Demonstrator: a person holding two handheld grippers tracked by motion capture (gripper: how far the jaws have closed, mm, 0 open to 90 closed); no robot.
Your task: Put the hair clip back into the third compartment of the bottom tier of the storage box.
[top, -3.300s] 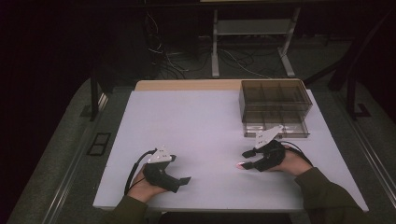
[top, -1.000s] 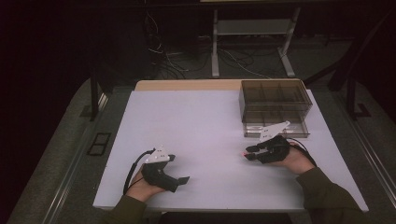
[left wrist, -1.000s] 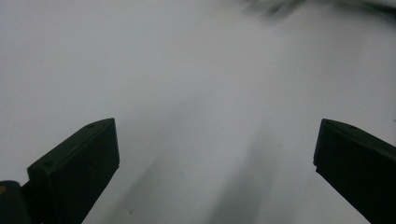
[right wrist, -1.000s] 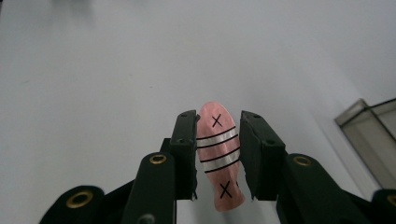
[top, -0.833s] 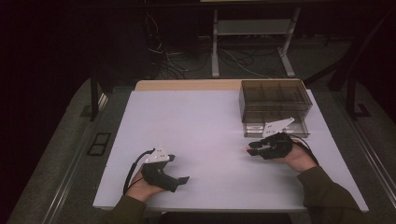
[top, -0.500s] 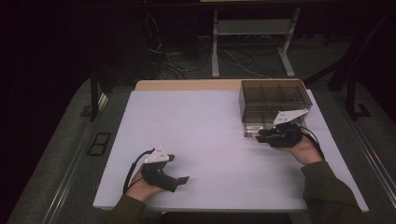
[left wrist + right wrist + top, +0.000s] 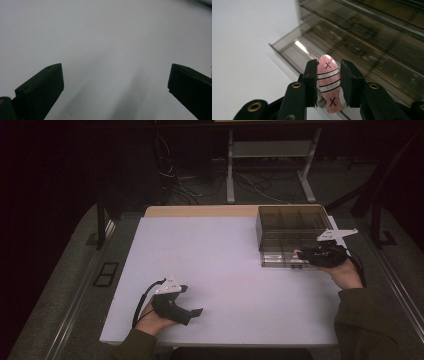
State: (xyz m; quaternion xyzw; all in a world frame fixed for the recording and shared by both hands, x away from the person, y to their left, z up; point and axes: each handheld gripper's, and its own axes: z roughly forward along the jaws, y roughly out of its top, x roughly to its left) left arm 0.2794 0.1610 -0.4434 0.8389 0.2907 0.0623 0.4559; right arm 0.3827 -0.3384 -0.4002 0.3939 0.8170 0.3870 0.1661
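Observation:
A small pink fish-shaped piece [image 7: 329,82] with white stripes and black crosses sits clamped between the jaws of my right gripper [image 7: 328,70]. That gripper [image 7: 303,255] hovers at the front of a smoky clear drawer box [image 7: 292,227] at the table's right rear, over its pulled-out bottom drawer [image 7: 294,51]. My left gripper [image 7: 198,312] rests near the front left of the white table [image 7: 215,265], held in a hand. Its jaws stand wide apart over bare tabletop [image 7: 105,45] with nothing between them.
The drawer box has several compartments stacked above the pulled-out drawer. A metal stand [image 7: 267,155] and cables lie on the dark floor beyond the table. Black table rails run along both sides.
My right gripper has carried the pink piece back and to the right, from the open tabletop up to the front of the drawer box. The left gripper has stayed where it was.

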